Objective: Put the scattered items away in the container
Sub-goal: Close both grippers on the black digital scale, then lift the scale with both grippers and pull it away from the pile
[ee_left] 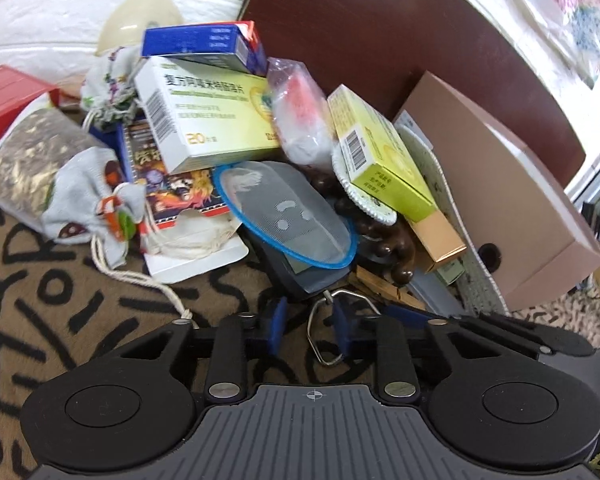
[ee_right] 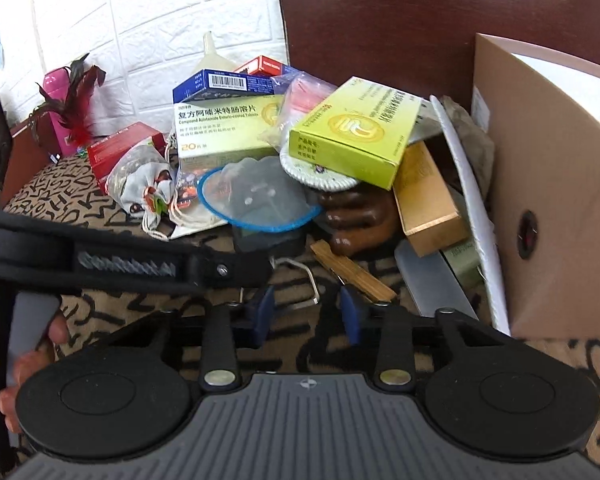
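A heap of items lies on the patterned cloth: medicine boxes (ee_left: 204,116) (ee_right: 352,132), a blue-rimmed mesh strainer (ee_left: 288,216) (ee_right: 256,196), cloth drawstring bags (ee_left: 88,200), a dark hanging scale with a metal hook (ee_left: 324,328) (ee_right: 300,280) and a wooden clip (ee_right: 352,270). The pink cardboard box (ee_left: 516,208) (ee_right: 556,200) stands at the right. My left gripper (ee_left: 310,326) is open, its blue pads either side of the metal hook. My right gripper (ee_right: 308,312) is open and empty, just short of the hook. The left gripper's body shows in the right wrist view (ee_right: 120,256).
A dark red board (ee_left: 380,24) stands behind the heap against a white brick wall (ee_right: 140,20). A red box (ee_left: 8,96), a cream funnel (ee_left: 140,16) and a pink bottle with feathers (ee_right: 66,108) sit at the back left. A white foam sheet (ee_right: 472,216) leans on the pink box.
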Demonstrator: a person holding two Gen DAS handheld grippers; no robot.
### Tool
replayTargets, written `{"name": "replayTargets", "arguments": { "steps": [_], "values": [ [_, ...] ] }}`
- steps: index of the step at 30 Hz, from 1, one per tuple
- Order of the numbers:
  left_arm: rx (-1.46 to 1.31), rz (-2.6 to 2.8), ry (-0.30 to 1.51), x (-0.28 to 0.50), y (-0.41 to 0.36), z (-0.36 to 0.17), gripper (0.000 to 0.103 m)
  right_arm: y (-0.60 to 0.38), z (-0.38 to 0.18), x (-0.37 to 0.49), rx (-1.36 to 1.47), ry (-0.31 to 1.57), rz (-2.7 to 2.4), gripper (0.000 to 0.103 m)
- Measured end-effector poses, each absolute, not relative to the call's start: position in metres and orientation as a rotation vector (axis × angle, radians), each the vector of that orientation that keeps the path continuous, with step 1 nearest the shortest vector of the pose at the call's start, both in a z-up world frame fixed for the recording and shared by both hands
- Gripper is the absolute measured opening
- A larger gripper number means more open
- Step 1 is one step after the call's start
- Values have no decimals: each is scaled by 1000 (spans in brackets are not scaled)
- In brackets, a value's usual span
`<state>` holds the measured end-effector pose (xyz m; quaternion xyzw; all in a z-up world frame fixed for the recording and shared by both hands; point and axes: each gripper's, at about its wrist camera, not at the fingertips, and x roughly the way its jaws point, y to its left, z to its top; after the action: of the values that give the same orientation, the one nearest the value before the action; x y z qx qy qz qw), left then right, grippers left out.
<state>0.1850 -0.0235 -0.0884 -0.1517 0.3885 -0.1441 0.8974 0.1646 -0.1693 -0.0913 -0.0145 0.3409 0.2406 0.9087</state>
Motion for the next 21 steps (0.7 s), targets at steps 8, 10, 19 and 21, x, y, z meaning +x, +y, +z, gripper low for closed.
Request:
{"name": "replayTargets", "arguments": {
  "steps": [8, 10, 19, 21],
  "values": [
    [-281, -289, 826, 170, -28, -89, 21, -170, -88, 153, -41, 726, 534, 19],
    [-265, -285, 829, 156, -32, -89, 21, -171, -86, 141, -68, 729, 548, 19],
    [-268, -388, 901, 67, -57, -89, 22, -216, -79, 59, -85, 819, 620, 15],
    [-270, -422, 911, 47, -67, -89, 22, -230, -77, 39, -84, 834, 607, 10]
  ]
}}
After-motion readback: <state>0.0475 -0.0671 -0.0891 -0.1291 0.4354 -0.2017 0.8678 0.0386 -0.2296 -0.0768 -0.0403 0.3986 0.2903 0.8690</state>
